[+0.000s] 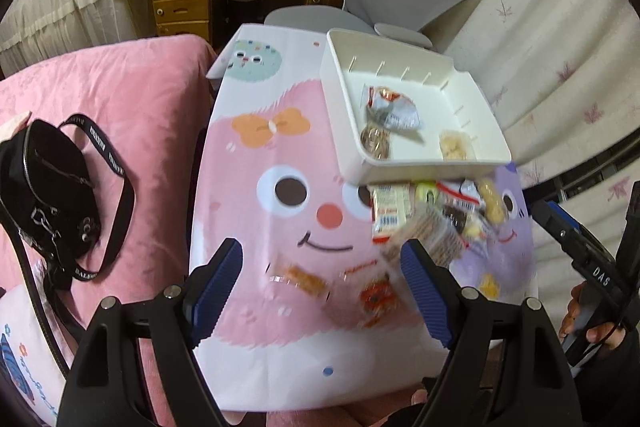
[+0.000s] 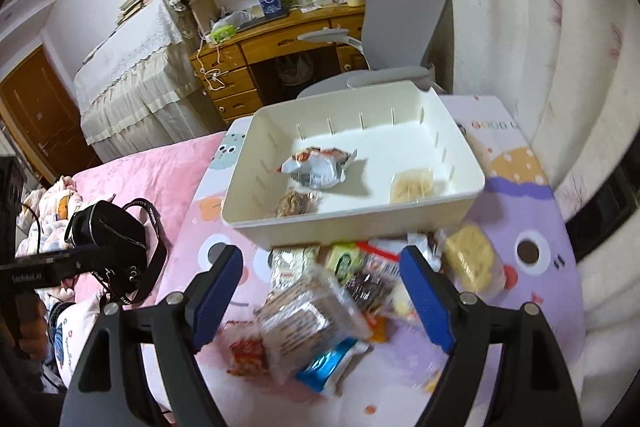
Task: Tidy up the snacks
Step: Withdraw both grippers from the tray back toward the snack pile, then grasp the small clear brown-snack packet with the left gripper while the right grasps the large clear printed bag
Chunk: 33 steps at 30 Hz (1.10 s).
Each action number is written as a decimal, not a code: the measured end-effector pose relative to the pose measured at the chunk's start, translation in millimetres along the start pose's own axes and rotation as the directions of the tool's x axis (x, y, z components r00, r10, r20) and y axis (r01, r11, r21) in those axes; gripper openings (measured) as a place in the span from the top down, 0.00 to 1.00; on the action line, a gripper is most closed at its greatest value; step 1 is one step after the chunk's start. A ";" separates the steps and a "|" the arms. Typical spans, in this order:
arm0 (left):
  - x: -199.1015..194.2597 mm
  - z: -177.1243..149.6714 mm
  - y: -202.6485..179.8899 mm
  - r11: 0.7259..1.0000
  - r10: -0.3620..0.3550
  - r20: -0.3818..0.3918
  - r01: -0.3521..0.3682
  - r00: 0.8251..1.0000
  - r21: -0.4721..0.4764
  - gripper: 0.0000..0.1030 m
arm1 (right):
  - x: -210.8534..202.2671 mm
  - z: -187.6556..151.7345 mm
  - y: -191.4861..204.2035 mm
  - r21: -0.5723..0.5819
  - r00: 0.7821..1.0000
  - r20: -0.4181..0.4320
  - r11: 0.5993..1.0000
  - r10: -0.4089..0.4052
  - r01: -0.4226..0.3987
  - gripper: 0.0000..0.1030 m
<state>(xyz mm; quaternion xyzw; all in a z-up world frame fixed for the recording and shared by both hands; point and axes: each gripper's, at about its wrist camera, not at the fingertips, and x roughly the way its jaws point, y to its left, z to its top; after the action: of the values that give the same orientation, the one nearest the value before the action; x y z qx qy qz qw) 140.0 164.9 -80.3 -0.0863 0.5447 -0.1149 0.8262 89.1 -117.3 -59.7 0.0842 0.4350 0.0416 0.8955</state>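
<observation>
A pink bed (image 1: 120,87) fills the left of the left wrist view, bare but for a black bag (image 1: 48,195) at its left edge. The cartoon-printed table (image 1: 280,155) runs up the centre, its left edge against the bed and its left half open. A white bin (image 1: 420,163) sits at upper right, holding three snack packets. The loose snack pile (image 2: 320,299) lies just below the bin's near wall. The left gripper (image 1: 320,287) is spread, empty, over two small packets. The right gripper (image 2: 320,291) is spread above the pile, gripping nothing.
</observation>
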 end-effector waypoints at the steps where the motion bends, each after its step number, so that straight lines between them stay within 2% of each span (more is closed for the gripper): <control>1: 0.5 -4.3 2.6 1.000 -0.004 -0.007 0.004 1.000 0.001 0.22 | -0.7 -4.0 2.3 0.015 1.000 -0.012 1.000 -0.002 0.002 0.19; 10: 14.9 -31.8 19.3 0.999 -0.023 -0.072 0.021 0.997 -0.025 0.22 | 0.4 -32.1 14.8 0.164 0.994 -0.109 0.986 0.005 0.013 0.19; 14: 24.1 -39.1 27.2 0.997 -0.017 -0.111 0.008 0.994 -0.077 0.22 | 9.9 -41.8 13.5 0.252 0.984 -0.177 0.967 0.023 0.023 0.19; 19: 36.5 -43.9 35.0 0.988 -0.052 -0.148 0.030 0.988 -0.149 0.22 | 25.8 -47.6 8.8 0.375 0.968 -0.246 0.926 0.060 0.038 0.19; 23: 48.5 -45.2 42.7 0.976 -0.060 -0.174 0.021 0.983 -0.219 0.22 | 43.6 -51.6 2.9 0.466 0.949 -0.304 0.882 0.083 0.072 0.19; 33: 93.3 -41.4 47.8 0.955 -0.062 -0.300 -0.030 0.952 -0.294 0.24 | 94.3 -54.2 -6.1 0.594 0.891 -0.433 0.787 0.138 0.167 0.19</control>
<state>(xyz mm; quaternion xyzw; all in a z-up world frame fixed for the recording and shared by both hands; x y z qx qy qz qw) 142.0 183.5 -191.5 -0.1940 0.6762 -0.0510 0.7089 104.8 -103.1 -166.6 0.3563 0.6217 -0.0913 0.6915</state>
